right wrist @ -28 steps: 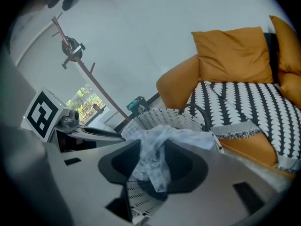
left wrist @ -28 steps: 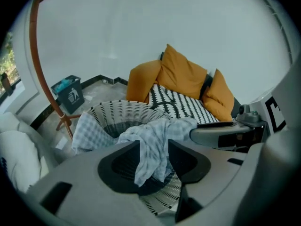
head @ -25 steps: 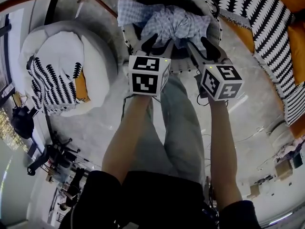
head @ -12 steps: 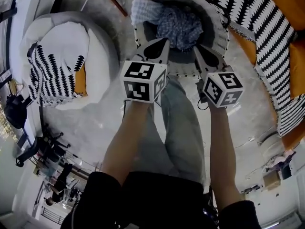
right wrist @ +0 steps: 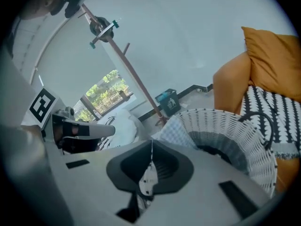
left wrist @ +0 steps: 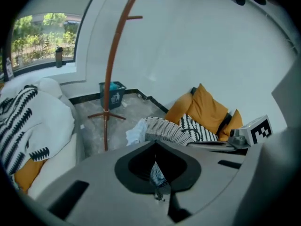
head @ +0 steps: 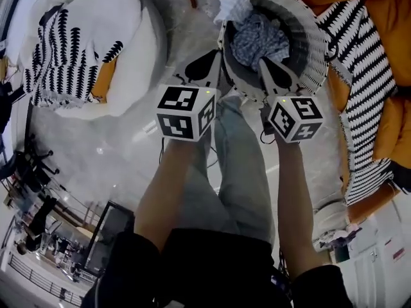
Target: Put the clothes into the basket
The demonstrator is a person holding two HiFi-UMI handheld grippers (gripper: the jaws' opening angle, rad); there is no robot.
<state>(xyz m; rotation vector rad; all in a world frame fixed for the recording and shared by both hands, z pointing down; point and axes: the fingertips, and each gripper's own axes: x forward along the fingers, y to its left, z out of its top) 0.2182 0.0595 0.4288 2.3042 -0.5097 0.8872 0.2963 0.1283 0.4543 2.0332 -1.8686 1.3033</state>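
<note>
Clothes: a crumpled blue-and-white checked garment (head: 260,38) lies inside the round white woven basket (head: 313,43), heaped toward its far side. A second piece, a pale cloth (head: 232,4), hangs over the basket's far-left rim, part in and part out. The left gripper view shows the same pale cloth (left wrist: 136,132) draped on the basket (left wrist: 164,131).

Left claw (head: 210,59): jaws closed together, no garment trailing from it. It sits just outside the basket's left rim, above the grey marbled floor (head: 128,153), and tilts downward. In its own view the left claw (left wrist: 155,149) shows a thin patterned sliver in the slit between the pads. It may be a scrap of fabric or only the scene beyond; I cannot tell which.

Right claw (head: 268,66): jaws likewise closed and holding no garment. It is over the basket's near rim, apart from the checked garment.

The person's legs in light jeans (head: 241,165) stand just short of the basket.

Surroundings:
- A white beanbag seat (head: 138,37) on the left carries a black-and-white patterned throw (head: 54,56).
- Orange cushions (head: 379,11) on the right lie under a striped throw (head: 359,50).
- A brown wooden coat stand (left wrist: 110,69) rises behind the basket, with a teal bin (left wrist: 112,94) near its foot.
</note>
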